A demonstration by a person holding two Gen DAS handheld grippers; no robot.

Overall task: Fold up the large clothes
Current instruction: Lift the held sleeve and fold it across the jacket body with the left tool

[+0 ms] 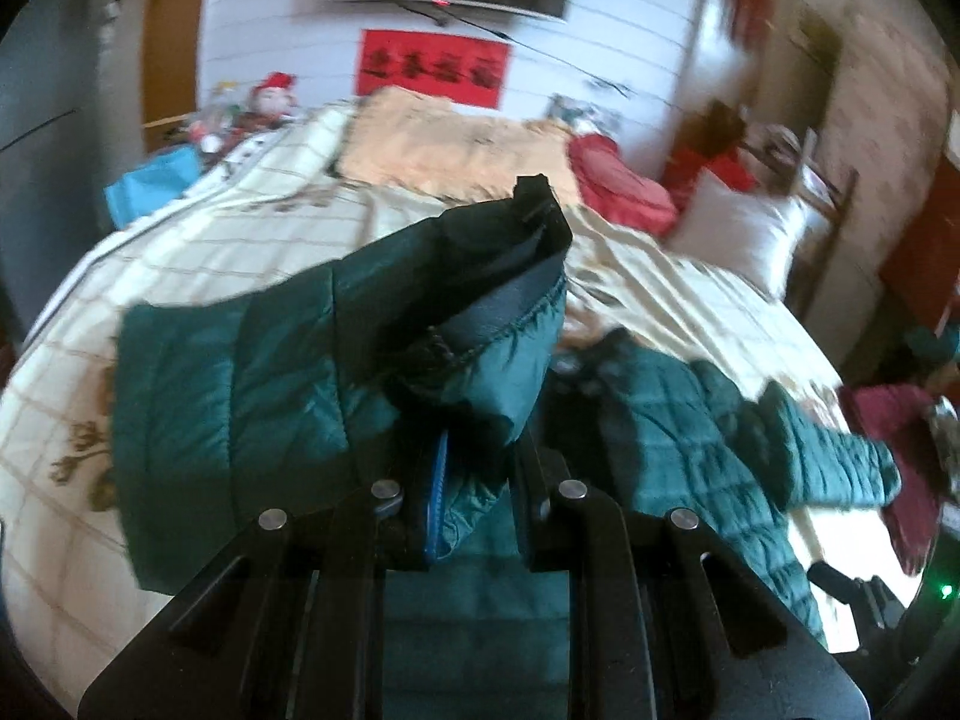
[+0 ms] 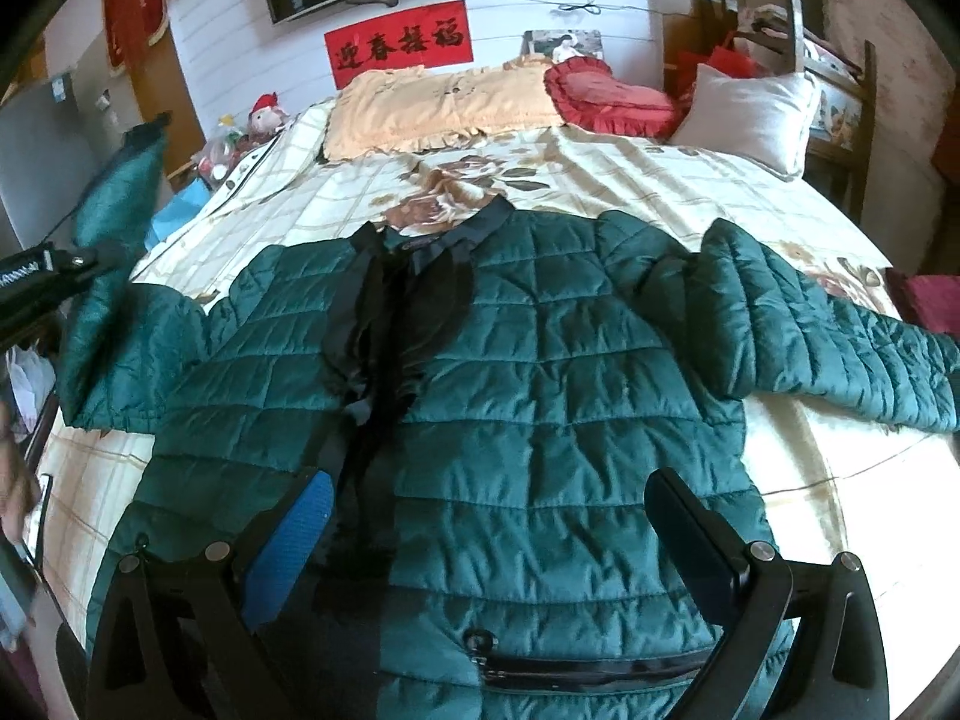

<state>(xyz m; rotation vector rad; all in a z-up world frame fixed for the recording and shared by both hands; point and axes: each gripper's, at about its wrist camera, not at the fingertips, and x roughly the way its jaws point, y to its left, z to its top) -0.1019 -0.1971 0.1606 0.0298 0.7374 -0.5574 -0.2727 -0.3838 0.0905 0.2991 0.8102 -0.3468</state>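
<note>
While the quilted green jacket point(image 2: 540, 420) lies front-up on the bed point(image 2: 690, 180), collar toward the pillows, the left gripper point(image 1: 480, 468) clamps its raised sleeve point(image 1: 288, 372), nearest for folding inward; the right gripper point(image 2: 486, 516) hovers agape over the hem.

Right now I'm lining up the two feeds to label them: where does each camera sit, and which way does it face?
Left wrist: sits on the left gripper, looking down across the bed toward the wall; its own fingers are shut on the green jacket's sleeve, lifted close to the lens.
Right wrist: sits on the right gripper, above the jacket's hem, facing the headboard end; its fingers stand open, and the left gripper shows at the left edge.
Shared: the jacket, the bed, the red banner.
</note>
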